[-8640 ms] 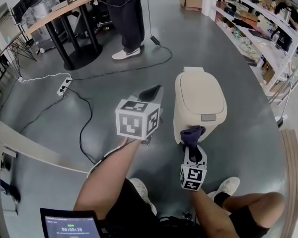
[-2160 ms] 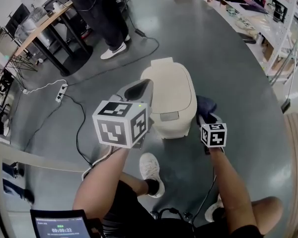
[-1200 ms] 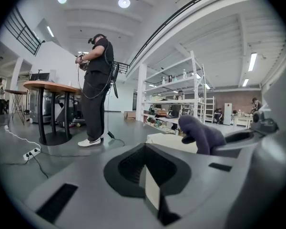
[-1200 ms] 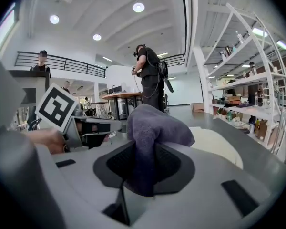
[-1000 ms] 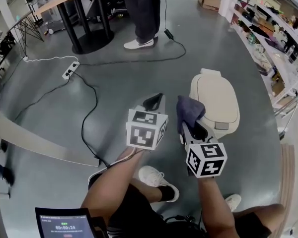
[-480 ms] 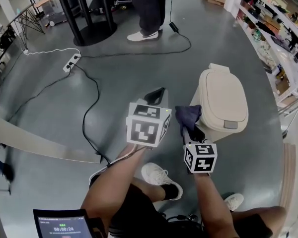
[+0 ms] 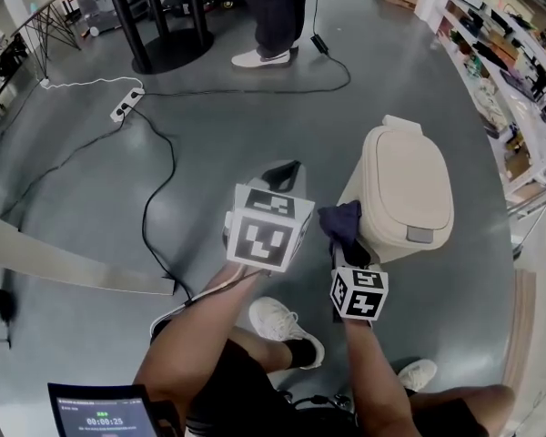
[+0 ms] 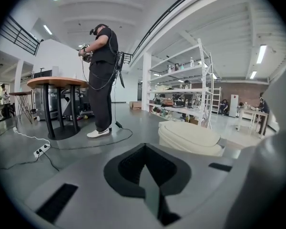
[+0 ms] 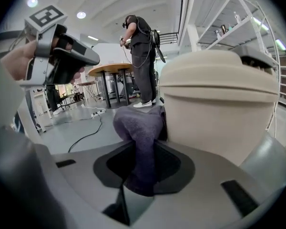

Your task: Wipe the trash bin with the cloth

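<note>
Beige trash bin (image 7: pixel 405 189) shut; cloth (image 7: pixel 342 221) at side.

The bin (image 7: pixel 405 189) is beige. The cloth (image 7: pixel 343 223) is dark purple. The left gripper (image 7: pixel 285 171) and right gripper (image 7: pixel 348 246) are grey with black jaw recesses; their cubes (image 7: pixel 266 230) are white with black square markers. The floor (image 7: pixel 218 126) is glossy grey, crossed by a black cable (image 7: pixel 146 212) and a white cord (image 7: pixel 77 84). The shoe (image 7: pixel 278 321) is white.
</note>
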